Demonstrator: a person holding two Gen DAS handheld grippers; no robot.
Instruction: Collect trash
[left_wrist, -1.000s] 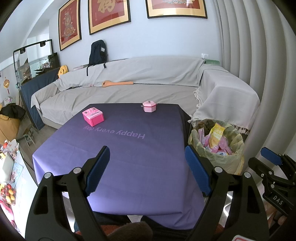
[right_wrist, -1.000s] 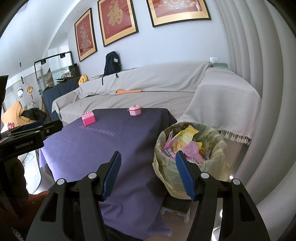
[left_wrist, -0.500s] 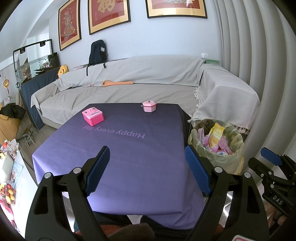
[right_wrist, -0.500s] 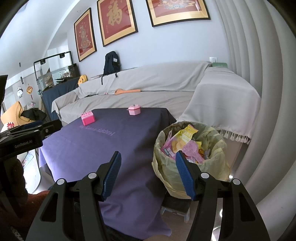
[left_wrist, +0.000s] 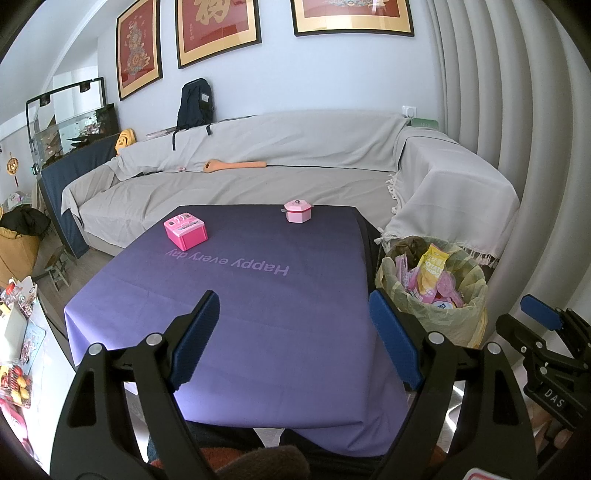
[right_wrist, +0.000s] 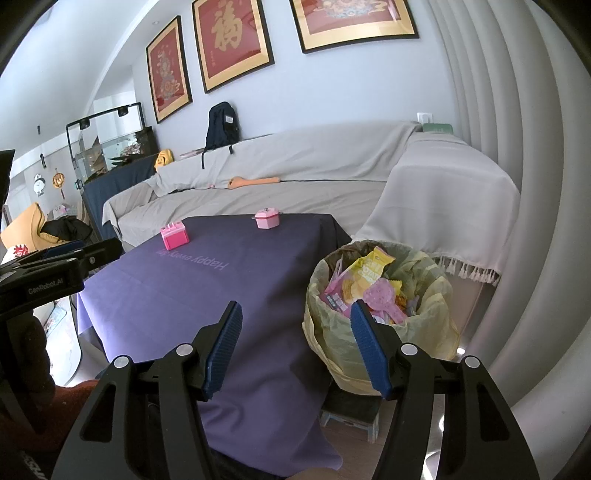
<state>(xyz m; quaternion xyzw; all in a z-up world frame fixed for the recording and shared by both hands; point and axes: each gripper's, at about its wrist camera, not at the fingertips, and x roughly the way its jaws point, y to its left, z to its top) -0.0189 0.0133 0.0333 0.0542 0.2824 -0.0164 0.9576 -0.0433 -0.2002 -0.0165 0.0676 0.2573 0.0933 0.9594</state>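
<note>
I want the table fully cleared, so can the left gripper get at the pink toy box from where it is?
Probably yes: the left gripper is open and empty, with only bare purple tablecloth before the pink toy box.

Home living room: covered sofa (left_wrist: 258, 173), framed wall art (left_wrist: 218, 29).

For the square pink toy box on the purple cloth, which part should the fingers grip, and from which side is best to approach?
Grip the pink toy box across its two flat side walls, coming from above and from the near side of the table. The walls look flat and parallel, its top carries small raised parts, and it stands upright with bare cloth all around, so nothing blocks open fingers.
</note>
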